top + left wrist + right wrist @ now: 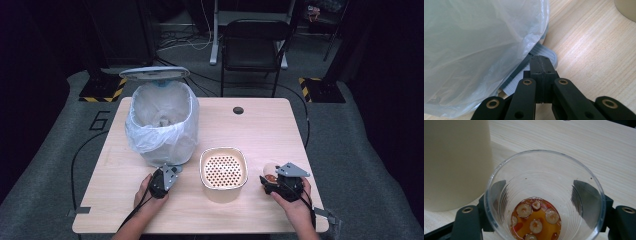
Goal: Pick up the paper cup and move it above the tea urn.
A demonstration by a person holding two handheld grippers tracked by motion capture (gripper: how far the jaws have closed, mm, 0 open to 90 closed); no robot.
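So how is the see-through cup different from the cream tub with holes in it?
The clear cup is see-through and round; the cream tub is solid and squarish. The clear cup holds orange liquid with round slices; the cream tub has a holed insert. The right tool grips the clear cup; the cream tub stands free. Both sit upright on the table.

Clear glossy plastic cup (544, 195); matt pale wood-grain table (270, 130); crinkled translucent liner (474, 45).

The left hand-held gripper (168, 173) has its jaws pressed fully together. The right hand-held gripper (270, 179) has its jaws apart, clamped on a clear cup (544, 202) between them.
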